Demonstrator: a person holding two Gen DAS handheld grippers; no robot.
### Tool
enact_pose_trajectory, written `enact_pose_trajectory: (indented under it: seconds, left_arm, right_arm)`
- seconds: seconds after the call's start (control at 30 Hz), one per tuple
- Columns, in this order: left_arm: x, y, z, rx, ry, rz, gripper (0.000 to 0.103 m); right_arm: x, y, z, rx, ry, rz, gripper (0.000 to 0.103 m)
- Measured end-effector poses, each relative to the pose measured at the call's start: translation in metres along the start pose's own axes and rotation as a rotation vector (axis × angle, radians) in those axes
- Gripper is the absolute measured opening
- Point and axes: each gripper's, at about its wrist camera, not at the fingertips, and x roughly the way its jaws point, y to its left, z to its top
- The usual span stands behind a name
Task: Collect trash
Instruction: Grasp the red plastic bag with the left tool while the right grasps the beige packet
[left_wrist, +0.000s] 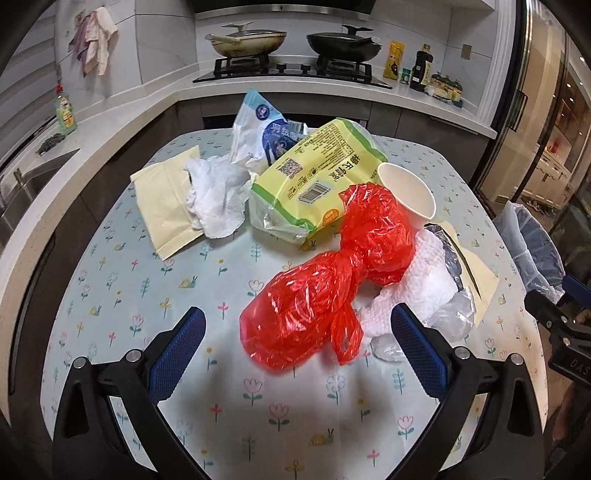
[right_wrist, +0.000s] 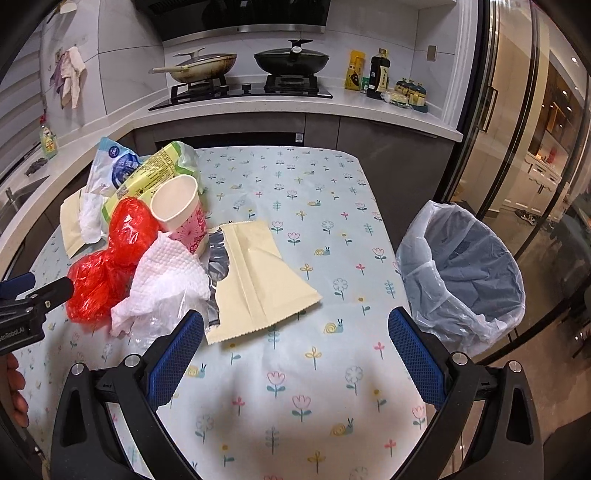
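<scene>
The crumpled red plastic bag (left_wrist: 317, 288) lies on the floral-clothed bench (left_wrist: 147, 295), its long axis running diagonally, just ahead of the gaping, empty left tongs (left_wrist: 297, 332); the right tongs (right_wrist: 295, 332), equally spread, sit nearer the lined bin (right_wrist: 465, 273).

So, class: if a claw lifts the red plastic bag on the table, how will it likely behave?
The red plastic bag looks thin and crinkled, so it would probably sag and fold rather than hold shape. It seems light for its bulk, apparently holding little. Its glossy film may slip from the pads unless pinched at the twisted middle.
</scene>
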Motion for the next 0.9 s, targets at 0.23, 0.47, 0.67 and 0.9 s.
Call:
enact_pose_trajectory:
  seconds: [0.23,0.47,0.67,0.9]
  left_arm:
    - [0.046,0.000,0.015,0.028,0.056,-0.079,0.096]
    - [0.071,0.003,0.017,-0.028,0.097,-0.156,0.092]
    - [0.076,0.007,0.014,-0.028,0.124,-0.178,0.067]
    - [0.060,0.001,0.008,-0.007,0.113,-0.183,0.046]
  right_arm:
    - [0.058,0.005,0.023,0.054,0.073,0.055,0.096]
    - [0.101,0.016,0.029,0.056,0.130,0.074,0.096]
    - [0.115,0.016,0.021,0.056,0.171,0.076,0.083]
    - [0.098,0.012,0.010,0.054,0.157,0.104,0.051]
